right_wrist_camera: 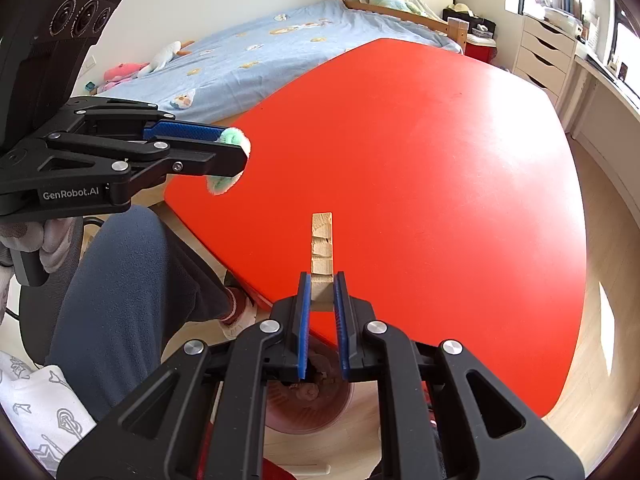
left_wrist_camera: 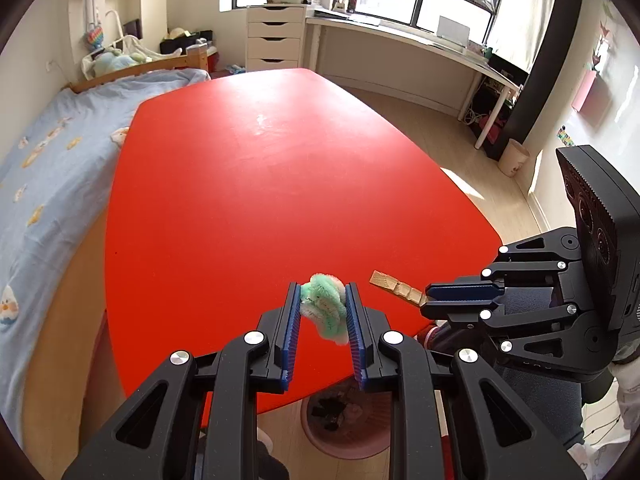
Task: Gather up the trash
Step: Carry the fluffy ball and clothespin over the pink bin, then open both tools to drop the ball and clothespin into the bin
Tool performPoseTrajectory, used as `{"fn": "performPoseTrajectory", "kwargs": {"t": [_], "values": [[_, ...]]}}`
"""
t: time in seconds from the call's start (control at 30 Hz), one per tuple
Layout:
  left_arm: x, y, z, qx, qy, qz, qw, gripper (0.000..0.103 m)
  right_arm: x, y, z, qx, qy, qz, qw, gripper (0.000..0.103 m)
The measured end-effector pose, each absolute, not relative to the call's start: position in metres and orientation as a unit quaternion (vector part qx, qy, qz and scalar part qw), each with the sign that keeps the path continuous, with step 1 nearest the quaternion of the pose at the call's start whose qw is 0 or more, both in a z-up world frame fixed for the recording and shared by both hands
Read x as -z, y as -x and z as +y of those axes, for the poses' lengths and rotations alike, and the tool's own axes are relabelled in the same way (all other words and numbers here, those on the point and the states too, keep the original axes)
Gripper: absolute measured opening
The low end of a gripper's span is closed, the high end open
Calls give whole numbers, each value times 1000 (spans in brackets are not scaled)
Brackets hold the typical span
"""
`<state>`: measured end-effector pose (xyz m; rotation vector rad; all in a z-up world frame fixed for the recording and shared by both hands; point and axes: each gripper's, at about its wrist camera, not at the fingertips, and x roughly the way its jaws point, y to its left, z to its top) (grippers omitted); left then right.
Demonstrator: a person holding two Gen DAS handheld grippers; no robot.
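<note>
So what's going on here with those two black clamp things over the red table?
A seated person is tidying up with a hand-held gripper in each hand. The left gripper is shut on a fuzzy green and white wad, the right gripper on a notched wooden strip. Both hang over the near edge of the red table, with a pink bin on the floor below.
</note>
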<state>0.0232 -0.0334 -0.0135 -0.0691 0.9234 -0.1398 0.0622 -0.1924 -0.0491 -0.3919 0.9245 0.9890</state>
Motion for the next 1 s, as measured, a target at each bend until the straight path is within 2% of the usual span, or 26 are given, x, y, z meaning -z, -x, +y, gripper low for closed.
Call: {"fn": "performPoseTrajectory", "kwargs": {"t": [0.5,1.0], "values": [[9,34,-50,86,38,435,895,22,16,-6,-241,-440,150,408,786,11],[39,57,-66,112,52,476,871,22,49,17,-246,-441,139,455,761,11]]}}
